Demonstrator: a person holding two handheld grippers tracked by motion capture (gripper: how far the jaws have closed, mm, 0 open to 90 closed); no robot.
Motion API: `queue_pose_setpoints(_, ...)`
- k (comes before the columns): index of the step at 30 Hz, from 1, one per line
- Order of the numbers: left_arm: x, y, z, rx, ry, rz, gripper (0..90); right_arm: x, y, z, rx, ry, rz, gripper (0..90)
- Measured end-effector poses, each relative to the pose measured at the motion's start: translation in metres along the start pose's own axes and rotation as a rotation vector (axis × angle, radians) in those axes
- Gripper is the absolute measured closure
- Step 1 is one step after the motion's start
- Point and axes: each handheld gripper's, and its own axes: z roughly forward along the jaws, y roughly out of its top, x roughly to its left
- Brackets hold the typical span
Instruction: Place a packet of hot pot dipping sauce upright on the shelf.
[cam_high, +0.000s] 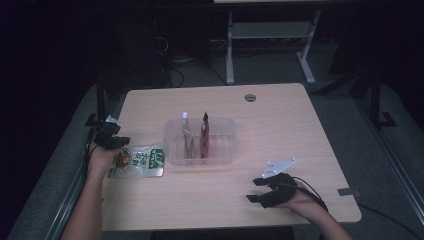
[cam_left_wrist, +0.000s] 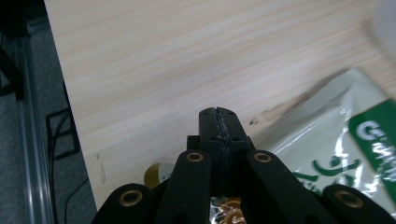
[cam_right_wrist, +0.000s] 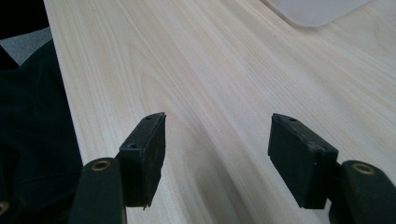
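A snack packet (cam_high: 141, 161) with a green label lies flat near the table's left edge. My left gripper (cam_high: 115, 142) hovers just left of it with its jaws pressed together. In the left gripper view the packet (cam_left_wrist: 336, 140) reaches up to the right side of my left gripper (cam_left_wrist: 218, 112) and under its body; I cannot tell whether any film is pinched. My right gripper (cam_high: 255, 190) rests near the front right of the table, jaws apart. In the right gripper view, bare wood lies between the jaws of my right gripper (cam_right_wrist: 219, 135).
A clear plastic container (cam_high: 200, 120) stands mid-table holding two slim upright items, one pale (cam_high: 187, 135) and one dark red (cam_high: 205, 135). Its corner shows in the right gripper view (cam_right_wrist: 308, 11). The table's left edge (cam_left_wrist: 70, 116) drops off beside my left gripper.
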Motion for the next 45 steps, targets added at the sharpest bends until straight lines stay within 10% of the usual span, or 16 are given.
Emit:
queue_pose_setpoints(21,-0.005,-0.039,-0.018,0.092,-0.028,0.001,89.8,0.001,0.0,-0.001,-0.007,-0.003,-0.004,36.0)
queue_pose_setpoints(27,-0.005,-0.052,-0.029,0.039,-0.055,-0.022,89.5,0.001,0.0,-0.003,-0.009,-0.007,-0.003,36.1)
queue_pose_setpoints(32,-0.008,-0.05,-0.043,-0.047,-0.139,0.011,64.4,0.002,0.001,-0.002,-0.006,-0.006,-0.011,36.1)
queue_pose_setpoints(45,-0.014,-0.059,-0.016,0.035,-0.261,0.029,37.3,0.002,0.001,-0.002,-0.004,-0.008,-0.014,36.2)
